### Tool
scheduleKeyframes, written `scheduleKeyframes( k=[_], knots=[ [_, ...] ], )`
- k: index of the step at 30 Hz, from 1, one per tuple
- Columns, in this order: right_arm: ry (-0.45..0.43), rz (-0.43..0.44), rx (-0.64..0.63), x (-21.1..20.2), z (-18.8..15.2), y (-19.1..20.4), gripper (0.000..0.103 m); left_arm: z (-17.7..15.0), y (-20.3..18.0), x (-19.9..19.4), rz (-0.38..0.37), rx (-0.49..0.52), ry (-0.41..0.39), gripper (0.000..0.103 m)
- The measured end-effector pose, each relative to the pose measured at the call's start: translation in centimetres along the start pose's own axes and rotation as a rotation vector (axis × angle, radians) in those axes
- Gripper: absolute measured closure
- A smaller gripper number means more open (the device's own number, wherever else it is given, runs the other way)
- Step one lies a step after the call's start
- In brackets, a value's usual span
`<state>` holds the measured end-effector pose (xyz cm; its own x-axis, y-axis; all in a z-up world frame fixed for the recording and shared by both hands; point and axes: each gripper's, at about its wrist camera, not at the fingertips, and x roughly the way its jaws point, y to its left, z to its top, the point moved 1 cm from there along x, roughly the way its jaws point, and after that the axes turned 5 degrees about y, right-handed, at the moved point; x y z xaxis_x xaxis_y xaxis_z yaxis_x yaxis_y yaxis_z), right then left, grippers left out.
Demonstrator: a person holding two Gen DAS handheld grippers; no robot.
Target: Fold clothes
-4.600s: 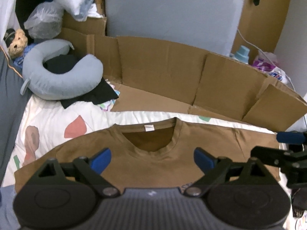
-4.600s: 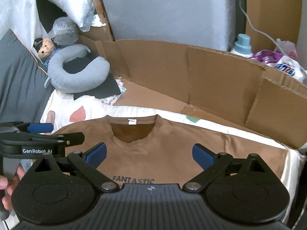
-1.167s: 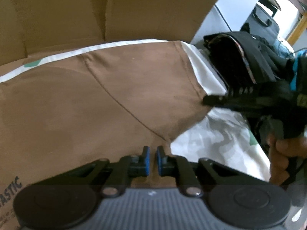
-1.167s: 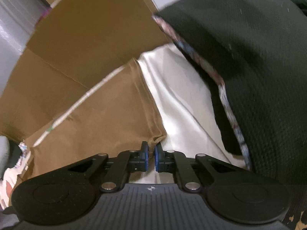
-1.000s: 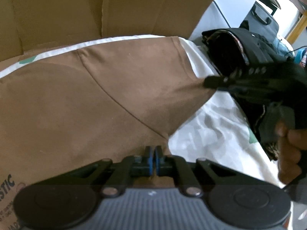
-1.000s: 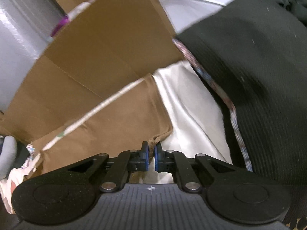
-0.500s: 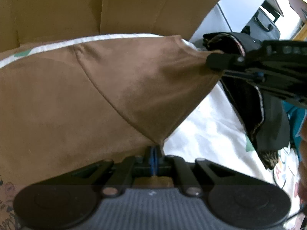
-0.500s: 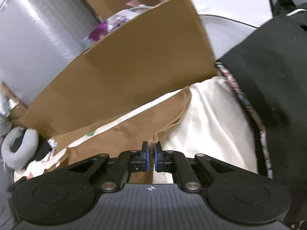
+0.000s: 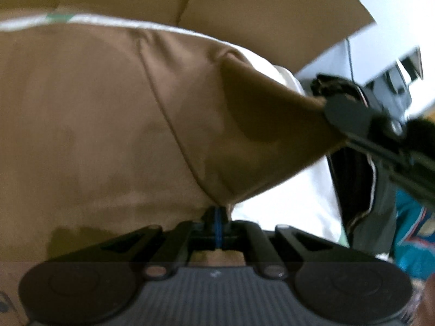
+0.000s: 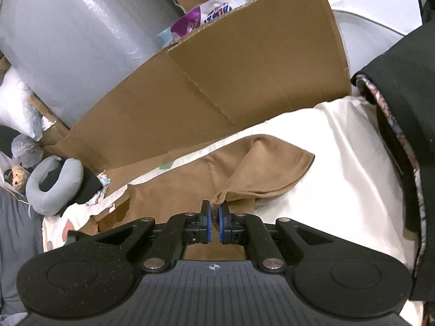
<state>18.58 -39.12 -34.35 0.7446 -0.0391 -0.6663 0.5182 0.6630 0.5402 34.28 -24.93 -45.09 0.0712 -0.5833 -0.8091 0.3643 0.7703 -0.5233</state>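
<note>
Brown cotton filled most of what we saw: the T-shirt lay spread on the bed's white sheet, with a cardboard wall standing behind it. Our left tongs were clamped tight on the shirt at the underarm, where the sleeve seam met the side, the blue pads pressed together with cloth pinched between them. Our right tongs were closed narrow on the hem of the right sleeve, and in the left wrist view that sleeve was lifted off the sheet and pulled into a taut cone toward them.

We judged this to be the first fold, the sleeve being turned in over the body, with little of the task done; the rest of the shirt lay flat and unfolded. The next move seemed to call for carrying the sleeve hem across toward the chest while the left tongs pinned the seam as a hinge, then laying it down flat before either pair let go. A dark garment lay just beside the sleeve on the sheet, and we thought the swing should keep clear of it.
</note>
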Motion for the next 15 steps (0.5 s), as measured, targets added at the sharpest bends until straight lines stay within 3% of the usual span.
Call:
scheduleKeyframes(
  k=[12,15],
  knots=[
    [0.042,0.045,0.020,0.4,-1.3,0.7,0.100,-2.1,4.5,1.0,-0.219,-0.494,-0.034,0.102],
    [0.050,0.048,0.017,0.4,-1.6,1.0,0.100,-2.5,4.9,1.3,-0.244,-0.552,-0.041,0.102]
  ],
)
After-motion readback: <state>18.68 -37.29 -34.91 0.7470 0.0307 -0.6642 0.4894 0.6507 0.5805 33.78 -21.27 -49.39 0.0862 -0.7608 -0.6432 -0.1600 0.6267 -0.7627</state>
